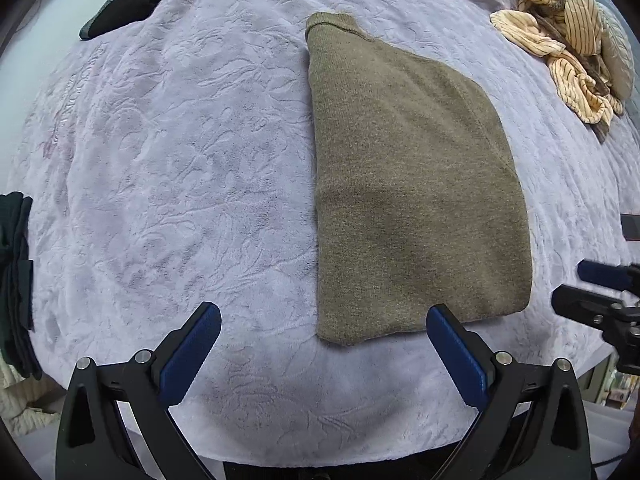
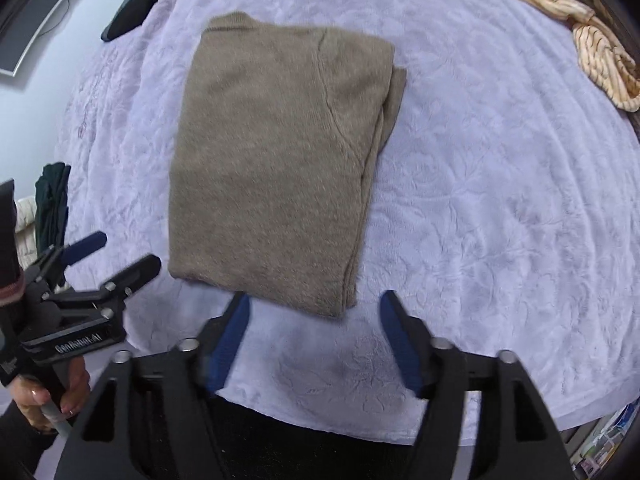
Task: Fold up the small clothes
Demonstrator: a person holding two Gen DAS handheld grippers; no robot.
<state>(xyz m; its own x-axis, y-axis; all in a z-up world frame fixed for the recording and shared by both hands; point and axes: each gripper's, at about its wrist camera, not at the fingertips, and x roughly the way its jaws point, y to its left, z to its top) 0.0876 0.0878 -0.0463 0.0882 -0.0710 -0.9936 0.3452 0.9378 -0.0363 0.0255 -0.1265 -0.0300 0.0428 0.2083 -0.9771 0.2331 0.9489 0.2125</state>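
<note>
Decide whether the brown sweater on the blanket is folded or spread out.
Folded: the brown sweater lies as a compact rectangle, layered edges stacked along its right side, no sleeves out.

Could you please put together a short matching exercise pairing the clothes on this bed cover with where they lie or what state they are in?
Things:
1. olive-brown sweater
2. striped cream garment
3. dark green clothes
4. left gripper

States:
A. bunched up at the far right of the lilac bed cover
B. stacked at the left edge
C. open, holding nothing
D. folded flat in the middle

Pairs: 1-D, 2-A, 3-B, 4-C
</note>
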